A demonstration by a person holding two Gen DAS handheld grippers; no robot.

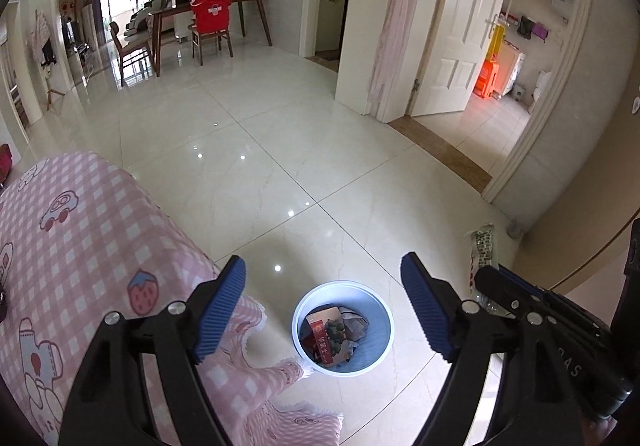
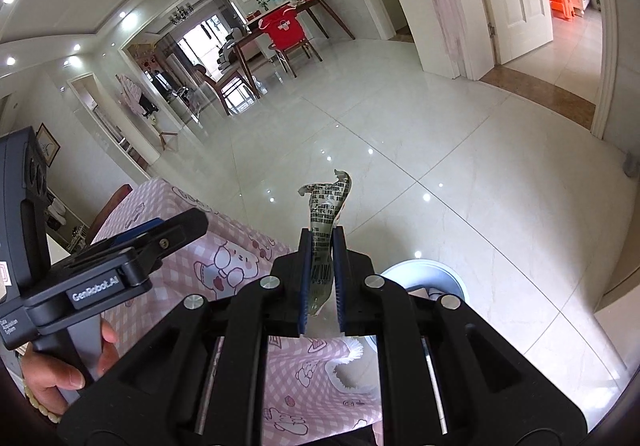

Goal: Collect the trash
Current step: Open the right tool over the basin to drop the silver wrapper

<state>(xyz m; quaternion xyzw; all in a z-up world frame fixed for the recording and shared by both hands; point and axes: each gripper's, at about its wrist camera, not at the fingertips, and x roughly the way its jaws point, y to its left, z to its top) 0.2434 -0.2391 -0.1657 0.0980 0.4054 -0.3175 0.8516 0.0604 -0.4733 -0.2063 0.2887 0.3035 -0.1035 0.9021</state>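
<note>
My left gripper (image 1: 323,262) is open with nothing between its blue pads. It hangs over a round white bin (image 1: 298,310) on the floor. The bin holds a red printed box (image 1: 326,338) and crumpled paper. My right gripper (image 2: 323,233) is shut on a clear plastic wrapper (image 2: 328,201) with black print and a barcode, whose curled end sticks up past the fingertips. In the left wrist view the wrapper (image 1: 484,246) and right gripper (image 1: 492,278) are just right of the bin. The bin's rim (image 2: 444,274) shows below right of the right gripper.
A table with a pink checked cartoon cloth (image 1: 80,246) stands left of the bin, its fringe touching the rim. Glossy tile floor (image 1: 280,149) stretches away to a dining table with chairs (image 1: 208,25). An open white door (image 1: 460,25) is at the right. A hand (image 2: 60,374) grips the left gripper's handle.
</note>
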